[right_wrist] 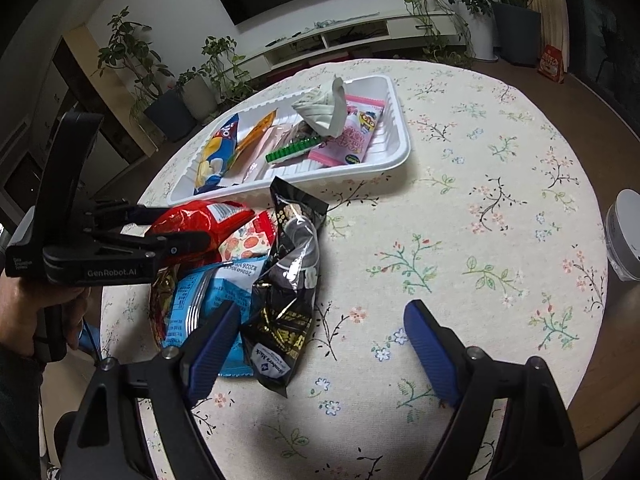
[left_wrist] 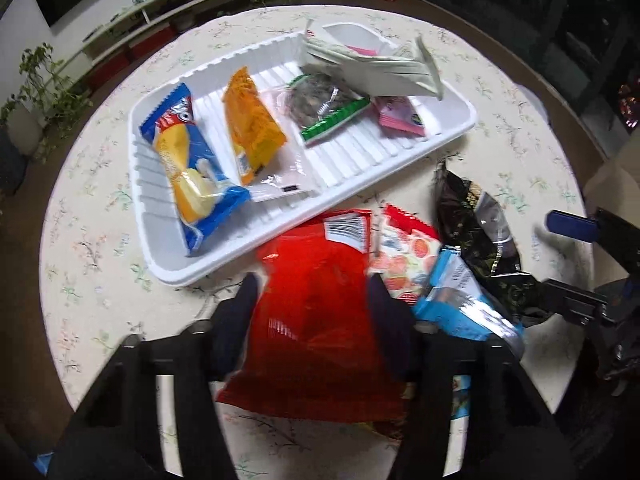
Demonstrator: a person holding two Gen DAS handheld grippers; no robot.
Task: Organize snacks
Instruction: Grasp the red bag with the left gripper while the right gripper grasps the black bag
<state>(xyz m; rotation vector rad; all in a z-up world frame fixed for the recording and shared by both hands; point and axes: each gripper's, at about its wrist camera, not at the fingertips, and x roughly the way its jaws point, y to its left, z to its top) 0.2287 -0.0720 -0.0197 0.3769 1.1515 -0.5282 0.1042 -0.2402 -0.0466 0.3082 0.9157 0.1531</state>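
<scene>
My left gripper [left_wrist: 312, 300] points steeply down, its two dark fingers pressed against either side of a red snack bag [left_wrist: 320, 320] on the floral table. Beside that bag lie a white packet with orange print [left_wrist: 404, 264], a light blue packet [left_wrist: 460, 304] and a black bag [left_wrist: 476, 220]. Behind them, a white ribbed tray [left_wrist: 168, 272] holds a blue packet [left_wrist: 188, 168], an orange one [left_wrist: 252, 128], a clear-and-green one [left_wrist: 324, 108], a pink one [left_wrist: 400, 116] and a pale folded one [left_wrist: 376, 68]. My right gripper [right_wrist: 324, 344] hovers open over the cloth, the black bag [right_wrist: 288, 272] lying partly under its left finger.
A white round container [right_wrist: 624, 236] stands at the table's right edge. A hand [right_wrist: 24, 304] holds the left gripper [right_wrist: 188, 226] at the left. Flowered cloth lies bare right of the tray [right_wrist: 400, 152]. Potted plants, a low TV shelf and a red box [right_wrist: 552, 62] stand beyond.
</scene>
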